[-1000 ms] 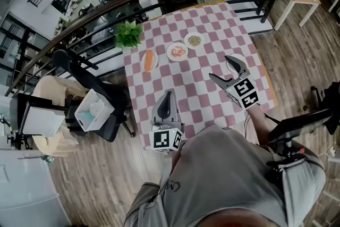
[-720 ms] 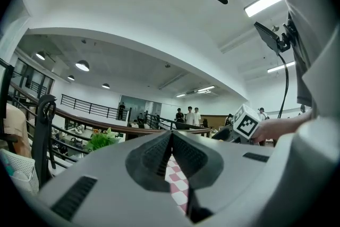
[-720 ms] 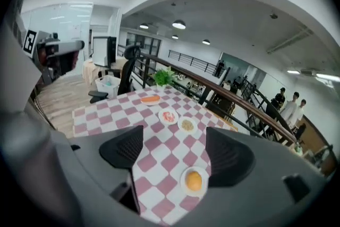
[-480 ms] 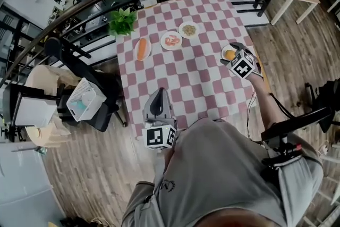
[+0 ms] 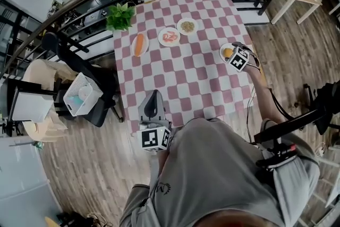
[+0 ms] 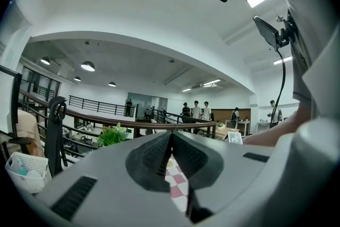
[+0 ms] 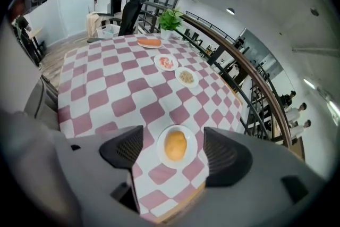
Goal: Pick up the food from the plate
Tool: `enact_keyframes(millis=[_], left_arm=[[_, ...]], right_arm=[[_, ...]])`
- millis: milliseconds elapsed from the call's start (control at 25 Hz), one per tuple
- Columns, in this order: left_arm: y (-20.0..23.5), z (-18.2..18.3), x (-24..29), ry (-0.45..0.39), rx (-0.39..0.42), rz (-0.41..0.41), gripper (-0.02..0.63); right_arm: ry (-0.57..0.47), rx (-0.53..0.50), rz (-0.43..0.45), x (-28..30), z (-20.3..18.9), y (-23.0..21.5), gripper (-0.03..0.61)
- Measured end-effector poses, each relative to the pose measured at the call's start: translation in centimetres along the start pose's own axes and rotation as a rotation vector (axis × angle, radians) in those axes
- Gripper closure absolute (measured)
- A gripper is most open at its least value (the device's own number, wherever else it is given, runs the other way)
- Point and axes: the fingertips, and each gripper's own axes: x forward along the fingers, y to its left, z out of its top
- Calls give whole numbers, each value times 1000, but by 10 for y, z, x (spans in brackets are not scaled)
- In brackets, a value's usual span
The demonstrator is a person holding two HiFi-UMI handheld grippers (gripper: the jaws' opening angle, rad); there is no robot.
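From the head view, the checked table (image 5: 180, 77) stood by the railing. The right hand-held gripper (image 5: 234, 50) hung over a white plate (image 5: 222, 55) near the table's right edge, and orange food (image 5: 228, 52), perhaps a bun, lay on that plate. The left hand-held gripper (image 5: 154, 97) was at the near edge. In the left gripper view, its jaws were pressed together with nothing between them. In the right gripper view, the jaws stood wide apart, framing the food on its plate below, apparently untouched.
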Motion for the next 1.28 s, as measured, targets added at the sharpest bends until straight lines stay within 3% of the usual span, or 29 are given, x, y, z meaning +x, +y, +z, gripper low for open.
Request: enact_keyframes(millis=[600, 960, 1280], left_arm=[[0, -14, 0, 69, 11, 38, 603], [-7, -11, 3, 68, 18, 31, 603], [-11, -13, 7, 100, 31, 29, 604]], right_arm=[[135, -50, 98, 99, -45, -12, 222], [189, -109, 151, 146, -65, -6, 222], [244, -86, 192, 167, -85, -3, 222]])
